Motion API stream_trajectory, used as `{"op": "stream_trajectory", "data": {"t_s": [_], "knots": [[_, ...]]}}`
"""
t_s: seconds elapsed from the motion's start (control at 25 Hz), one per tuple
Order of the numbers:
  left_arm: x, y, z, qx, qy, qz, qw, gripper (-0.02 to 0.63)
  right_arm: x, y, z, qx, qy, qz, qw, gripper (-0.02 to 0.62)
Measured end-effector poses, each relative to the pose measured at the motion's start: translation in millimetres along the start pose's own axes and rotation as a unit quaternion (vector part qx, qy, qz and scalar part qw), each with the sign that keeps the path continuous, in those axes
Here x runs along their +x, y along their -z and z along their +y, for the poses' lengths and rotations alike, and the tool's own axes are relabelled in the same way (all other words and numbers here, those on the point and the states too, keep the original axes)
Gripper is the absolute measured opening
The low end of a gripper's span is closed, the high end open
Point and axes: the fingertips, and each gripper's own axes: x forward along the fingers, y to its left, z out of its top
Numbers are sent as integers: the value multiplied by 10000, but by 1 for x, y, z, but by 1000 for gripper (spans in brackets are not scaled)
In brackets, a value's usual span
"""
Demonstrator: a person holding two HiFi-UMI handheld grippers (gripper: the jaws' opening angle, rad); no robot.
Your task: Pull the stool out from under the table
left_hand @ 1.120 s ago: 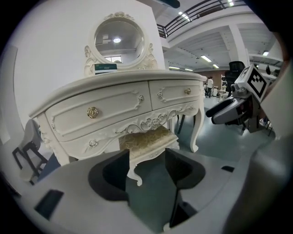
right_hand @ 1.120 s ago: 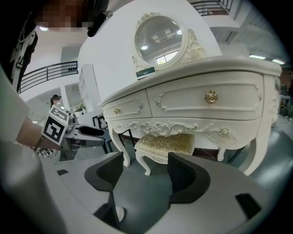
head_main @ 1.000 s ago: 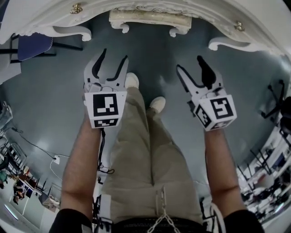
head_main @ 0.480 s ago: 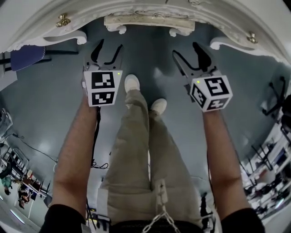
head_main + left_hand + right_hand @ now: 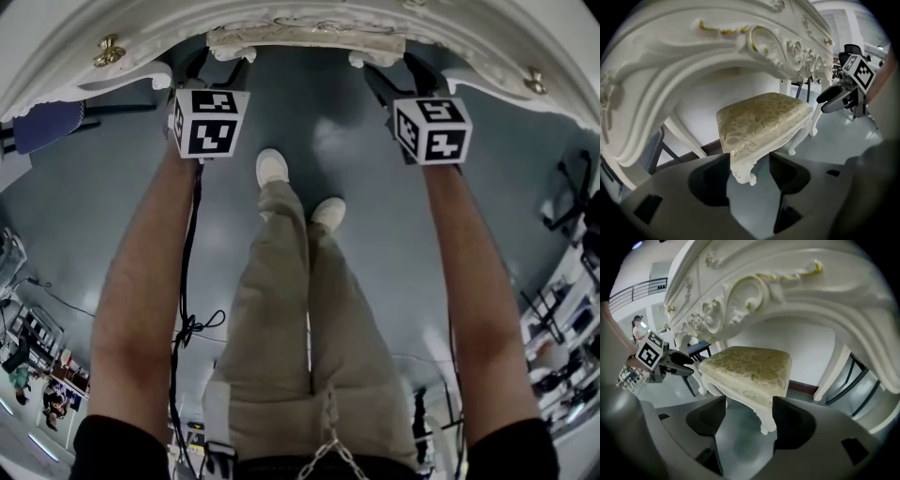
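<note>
So the big white carved bench (image 5: 56, 56) fills the whole top of the head view and arches right over both hand-held grippers, with grey floor (image 5: 94, 216) underneath everything. The stool (image 5: 759, 119) is tucked in under the bench, straight ahead of the grippers and sitting between the two of them. It has a gold leafy cushion on a white carved frame with curly legs. The person's tan trousers (image 5: 281, 319) and white shoes (image 5: 272, 167) are behind the grippers, in the middle, with bare forearms reaching forward on either side. The left hand-held gripper (image 5: 750, 161) has its jaws spread apart, and the stool's near corner leg shows in the gap between them, very close to the left pad, though I can't see it being squeezed. Same deal with the right hand-held gripper (image 5: 749, 404): jaws wide, the stool's other front corner and leg sit just ahead in the gap, nothing clamped. From above, the jaw tips of both are mostly tucked under the bench edge, so you mostly see the marker cubes. There are little gold knobs (image 5: 108, 52) on the bench front, outboard of each gripper.
</note>
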Motion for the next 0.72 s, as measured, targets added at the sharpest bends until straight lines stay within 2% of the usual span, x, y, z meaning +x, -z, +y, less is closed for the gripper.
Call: {"op": "stream_trajectory", "data": {"t_s": [0.12,0.28,0.4,0.48,0.6,0.72], "knots": [[17,6,5,82,-60,211,9997,255,17,12,-18,-61,205,276,9994,295],[31,19,12,323,-90,516,9981,264,39,15,-31,-288,264,536,9978,299],[39,23,12,486,5,629,9968,265,46,13,-33,-20,283,531,9982,298],[41,21,14,409,67,599,9973,265,45,11,-33,154,407,458,9980,296],[38,18,16,115,164,556,9983,265,43,13,-29,142,561,454,9973,296],[35,19,12,121,294,587,9978,265,37,18,-24,189,554,590,9965,287]]}}
